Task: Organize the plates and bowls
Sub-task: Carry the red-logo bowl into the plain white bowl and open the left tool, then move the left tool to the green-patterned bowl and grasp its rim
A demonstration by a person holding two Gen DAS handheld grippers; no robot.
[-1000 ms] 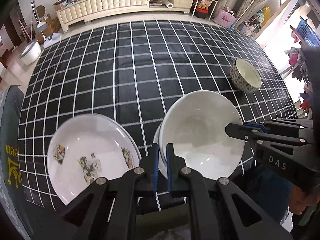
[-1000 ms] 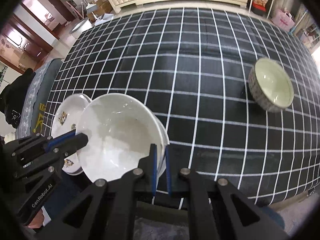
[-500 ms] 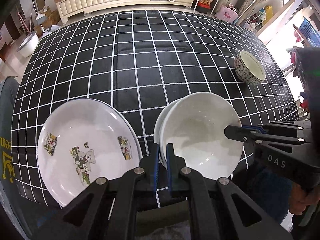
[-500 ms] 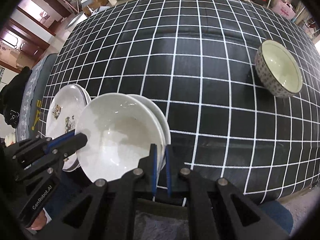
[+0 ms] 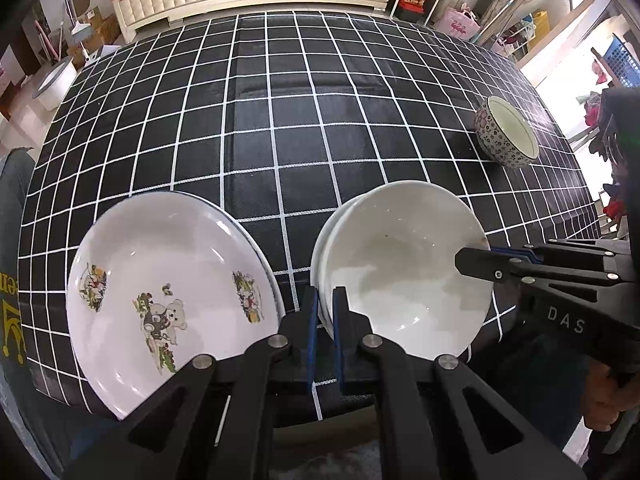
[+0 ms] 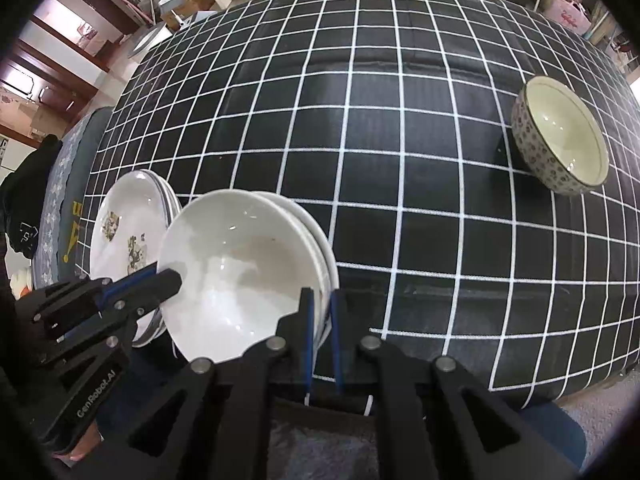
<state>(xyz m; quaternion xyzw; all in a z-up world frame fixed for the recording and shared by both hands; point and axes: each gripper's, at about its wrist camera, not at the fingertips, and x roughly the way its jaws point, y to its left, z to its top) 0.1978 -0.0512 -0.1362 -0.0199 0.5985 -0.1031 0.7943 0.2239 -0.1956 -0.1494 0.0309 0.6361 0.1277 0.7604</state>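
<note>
At about 8 o'clock in the left wrist view, a stack of shallow white ceramic plates printed with a teddy-bear cartoon (image 5: pixel 172 296) rests on the black surface with a white grid cloth (image 5: pixel 280 120), at its near edge. Just right of it, at about 5 o'clock, sits a nested stack of deep plain white ceramic bowls (image 5: pixel 404 276); the two stacks lie close together with a narrow strip of cloth between them.

The left hand-held gripper (image 5: pixel 325 312) is clenched on the near-left rim of the white bowls, the rim wedged between its blue pads. The right hand-held gripper (image 6: pixel 320 316) is clenched on the opposite, near-right rim of the same stack. Each tool shows in the other's camera, reaching in from the side, so the bowls are pinched from both ends of one diameter that runs left to right across the person's front.

Far to the right, at about 2 o'clock in both views, a small deep bowl with a dark floral pattern outside and a pale glazed inside (image 6: pixel 560 136) stands alone, well apart from the white stack. It lies clearly on the right hand's side, so the right hand-held gripper is the nearer one. My judgement is that joining the bowls means a two-handed carry rightward and away along the surface, keeping the stack level.
</note>
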